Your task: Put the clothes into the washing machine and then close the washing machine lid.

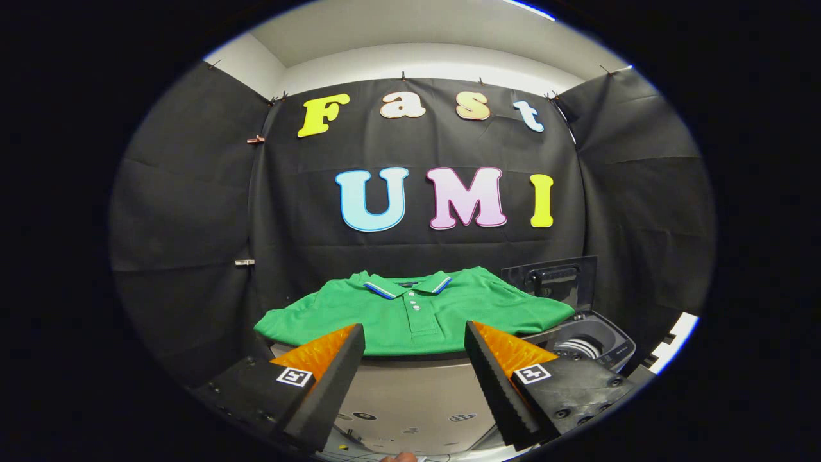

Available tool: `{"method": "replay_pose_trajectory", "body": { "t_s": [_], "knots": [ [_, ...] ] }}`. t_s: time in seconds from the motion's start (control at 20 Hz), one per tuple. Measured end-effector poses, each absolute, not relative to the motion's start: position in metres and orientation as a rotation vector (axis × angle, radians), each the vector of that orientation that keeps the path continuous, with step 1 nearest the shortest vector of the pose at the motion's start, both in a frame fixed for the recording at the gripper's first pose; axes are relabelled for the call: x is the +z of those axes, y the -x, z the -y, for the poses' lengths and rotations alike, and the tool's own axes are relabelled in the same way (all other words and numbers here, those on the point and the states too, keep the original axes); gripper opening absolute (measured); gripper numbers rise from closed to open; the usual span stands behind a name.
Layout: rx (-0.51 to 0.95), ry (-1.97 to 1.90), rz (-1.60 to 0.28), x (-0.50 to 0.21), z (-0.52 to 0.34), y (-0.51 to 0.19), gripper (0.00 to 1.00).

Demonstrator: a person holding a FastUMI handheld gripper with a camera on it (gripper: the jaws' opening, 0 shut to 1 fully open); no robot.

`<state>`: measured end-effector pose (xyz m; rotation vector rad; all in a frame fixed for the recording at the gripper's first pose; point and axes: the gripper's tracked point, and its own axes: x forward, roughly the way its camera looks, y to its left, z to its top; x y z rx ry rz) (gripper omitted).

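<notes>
A green polo shirt with a striped collar lies spread flat on a pale table, just beyond my fingers. To the right of the shirt stands a small top-loading washing machine with its dark lid raised upright behind the drum opening. My gripper is open, its two fingers set wide apart in front of the shirt's near hem, with nothing between them and touching nothing.
Black cloth walls close the booth behind and on both sides of the table. The table's front face drops below the shirt toward me. A fingertip of a person's hand shows beneath the fingers.
</notes>
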<state>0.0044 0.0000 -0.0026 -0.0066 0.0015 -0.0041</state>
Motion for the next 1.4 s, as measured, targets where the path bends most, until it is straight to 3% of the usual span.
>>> {"method": "replay_pose_trajectory", "body": {
  "t_s": [0.45, 1.05, 1.4],
  "knots": [
    [-0.006, 0.026, -0.005, 0.008, 0.003, -0.017, 0.98],
    [-0.01, -0.003, -0.023, 0.055, 0.006, -0.103, 0.98],
    [-0.033, 0.035, -0.204, 0.04, 0.012, -0.159, 0.98]
  ]
}}
